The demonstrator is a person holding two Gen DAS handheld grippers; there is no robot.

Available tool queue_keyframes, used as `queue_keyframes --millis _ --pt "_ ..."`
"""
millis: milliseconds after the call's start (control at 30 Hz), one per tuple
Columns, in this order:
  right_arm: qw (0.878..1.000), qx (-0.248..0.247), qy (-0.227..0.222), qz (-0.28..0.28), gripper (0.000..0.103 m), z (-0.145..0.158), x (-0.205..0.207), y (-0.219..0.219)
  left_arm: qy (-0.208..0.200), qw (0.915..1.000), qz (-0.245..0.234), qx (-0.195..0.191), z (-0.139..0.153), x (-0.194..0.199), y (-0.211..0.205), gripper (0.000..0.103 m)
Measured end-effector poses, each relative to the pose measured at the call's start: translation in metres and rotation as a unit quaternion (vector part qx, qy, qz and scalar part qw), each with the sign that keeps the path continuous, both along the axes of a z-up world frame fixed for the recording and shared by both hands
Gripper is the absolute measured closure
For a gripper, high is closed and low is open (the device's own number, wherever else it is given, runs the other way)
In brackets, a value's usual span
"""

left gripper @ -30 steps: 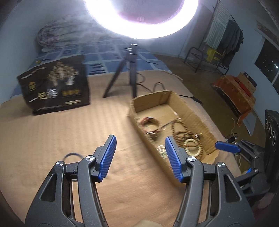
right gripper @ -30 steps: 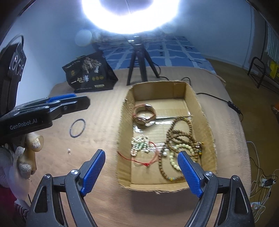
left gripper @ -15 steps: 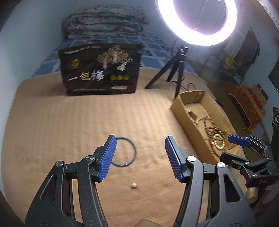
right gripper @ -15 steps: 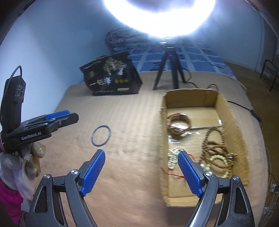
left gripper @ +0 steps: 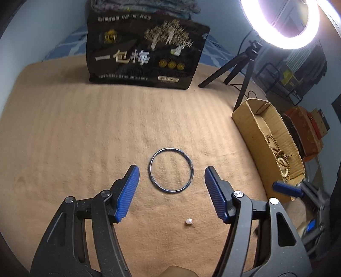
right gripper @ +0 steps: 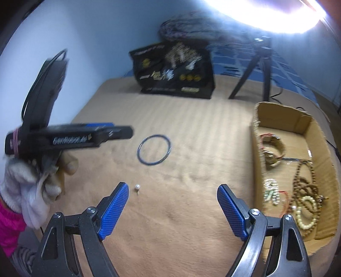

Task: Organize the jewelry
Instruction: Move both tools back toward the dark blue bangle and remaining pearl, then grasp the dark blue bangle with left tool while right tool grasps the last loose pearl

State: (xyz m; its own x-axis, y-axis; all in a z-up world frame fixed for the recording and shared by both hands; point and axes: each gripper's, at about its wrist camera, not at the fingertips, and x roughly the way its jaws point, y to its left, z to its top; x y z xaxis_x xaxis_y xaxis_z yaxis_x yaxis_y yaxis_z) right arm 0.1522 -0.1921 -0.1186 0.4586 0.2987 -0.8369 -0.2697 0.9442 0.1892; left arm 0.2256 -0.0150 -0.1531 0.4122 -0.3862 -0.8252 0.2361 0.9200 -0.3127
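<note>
A tan ribbed blanket (left gripper: pixel 85 132) is covering the bed, with the metal bangle (left gripper: pixel 171 169) lying mid-surface and a pearl stud (left gripper: pixel 188 221) near it. The left gripper (left gripper: pixel 171 183) is hanging over the bangle, its jaws just having been opening, nothing between them. The right gripper (right gripper: pixel 172 198) is gaping empty. A cardboard box (right gripper: pixel 315 132) is sitting at the right edge, a black bag (left gripper: pixel 145 53) and ring light (left gripper: pixel 283 23) at the far edge.

In the right wrist view the left gripper (right gripper: pixel 119 133) is smeared by motion — the black bag (right gripper: pixel 174 72) behind it too; the ring light (right gripper: pixel 268 15) is cut off by the top edge.
</note>
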Motion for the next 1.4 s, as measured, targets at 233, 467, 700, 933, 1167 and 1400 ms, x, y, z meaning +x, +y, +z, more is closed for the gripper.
queue_keyframes --millis 233,467,700,933,1167,1400 --pt "0.999 -0.009 0.005 0.040 0.024 -0.018 -0.004 0.031 0.024 0.9997 -0.002 -0.009 -0.028 0.011 -0.006 0.037" --pt "0.999 -0.001 0.015 0.037 0.027 -0.027 -0.001 0.035 0.043 0.9991 -0.001 0.003 -0.049 0.020 -0.015 0.037" --pt "0.999 0.000 0.027 0.031 0.031 -0.035 0.005 0.033 0.051 0.9986 0.006 -0.015 -0.055 0.030 -0.018 0.033" --pt "0.999 -0.002 0.029 0.031 0.031 -0.038 0.007 0.034 0.043 0.9990 -0.002 0.013 -0.060 0.034 -0.037 0.026" --pt "0.999 -0.006 0.027 0.036 0.034 -0.042 0.009 0.038 0.024 0.9972 -0.005 0.070 -0.067 0.037 -0.061 0.023" --pt "0.997 -0.030 0.021 0.065 0.050 -0.048 0.009 0.057 0.000 0.9955 -0.013 0.094 -0.072 0.036 -0.068 0.025"
